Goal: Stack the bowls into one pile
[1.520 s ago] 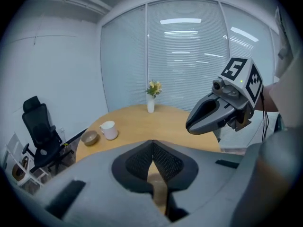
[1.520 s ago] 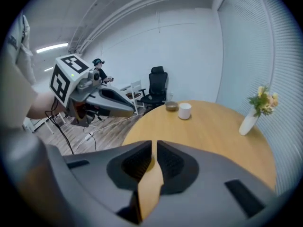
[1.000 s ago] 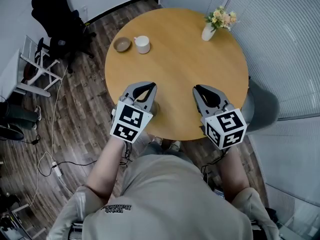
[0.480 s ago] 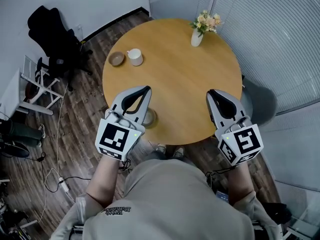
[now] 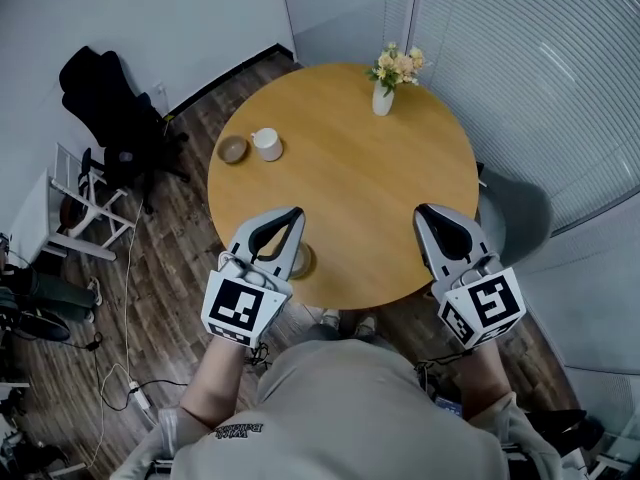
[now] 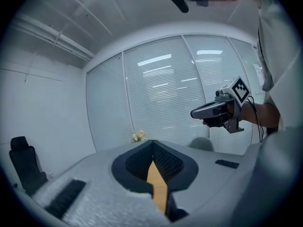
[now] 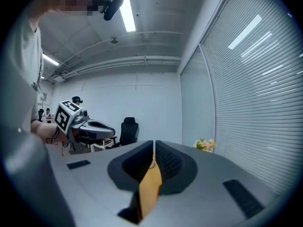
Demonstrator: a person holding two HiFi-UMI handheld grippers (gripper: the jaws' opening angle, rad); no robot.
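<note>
Jaws pressed together and empty on left gripper [image 5: 291, 214] and right gripper [image 5: 424, 212], over the tabletop's [image 5: 350, 168] near edge; bowl [image 5: 233, 149] at left edge.

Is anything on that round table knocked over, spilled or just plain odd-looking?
Nothing spilled or broken. The flower vase stands upright; the brown bowl and white cup sit side by side. One oddity: a lone bowl sits at the near edge of the table, partly hidden under the left tongs.
</note>
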